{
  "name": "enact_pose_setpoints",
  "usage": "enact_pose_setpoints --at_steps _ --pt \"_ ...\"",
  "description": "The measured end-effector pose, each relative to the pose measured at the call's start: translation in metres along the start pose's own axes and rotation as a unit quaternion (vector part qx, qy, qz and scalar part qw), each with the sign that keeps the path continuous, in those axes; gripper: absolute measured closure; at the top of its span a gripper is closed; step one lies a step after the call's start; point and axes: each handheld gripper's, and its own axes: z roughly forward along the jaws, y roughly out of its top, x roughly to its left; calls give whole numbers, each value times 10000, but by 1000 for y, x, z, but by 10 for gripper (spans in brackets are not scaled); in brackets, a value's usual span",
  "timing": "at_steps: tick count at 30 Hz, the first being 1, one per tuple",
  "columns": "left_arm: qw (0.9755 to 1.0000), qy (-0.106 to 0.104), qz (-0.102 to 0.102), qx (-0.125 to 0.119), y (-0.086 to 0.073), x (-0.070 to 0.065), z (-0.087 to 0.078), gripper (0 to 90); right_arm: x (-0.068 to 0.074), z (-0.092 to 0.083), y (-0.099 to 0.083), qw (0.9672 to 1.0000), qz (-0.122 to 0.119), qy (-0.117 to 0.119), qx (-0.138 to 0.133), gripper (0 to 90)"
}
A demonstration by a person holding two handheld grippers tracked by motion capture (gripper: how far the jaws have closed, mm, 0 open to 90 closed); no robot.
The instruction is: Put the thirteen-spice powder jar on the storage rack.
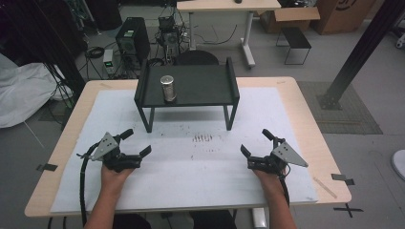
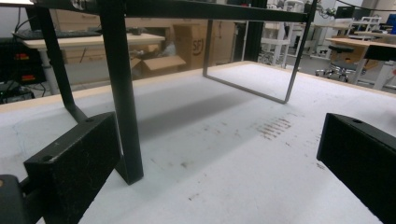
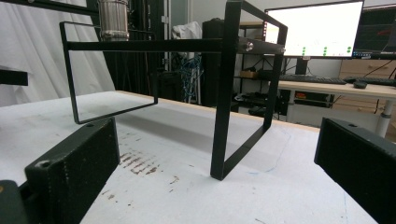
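A black metal shelf stand (image 1: 200, 86) rests on the white mat at the table's back middle. On its top, left of centre, stands a silver metal cup (image 1: 167, 88), upright. The right gripper view catches the cup (image 3: 113, 19) at upper left above the stand's frame (image 3: 229, 93). My left gripper (image 1: 134, 142) rests on the mat in front of the stand's left leg (image 2: 122, 88), open and holding nothing. At the front right lies my right gripper (image 1: 255, 143), also open, with nothing between its jaws.
The white mat (image 1: 191, 157) covers most of the wooden table (image 1: 305, 109). A patch of brownish marks (image 1: 202, 138) lies between the grippers. Beyond the table sit a computer tower (image 1: 132, 38), cables, a desk and cardboard boxes (image 1: 341, 14).
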Motion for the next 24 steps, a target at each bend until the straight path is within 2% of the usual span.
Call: enact_pose_setpoints --at_steps 4,7,13,24 --pt "10000 -4 17 -76 -4 0 -3 2 0 0 0 10000 4 0 4 0" --pt "9998 6 134 -118 -4 -2 -4 2 0 0 0 10000 7 1 8 0" --pt "9978 244 196 -581 -10 -6 -12 3 0 0 0 10000 13 4 16 0" --pt "9974 276 266 -602 -10 -7 -12 2 0 0 0 10000 -2 -6 14 0"
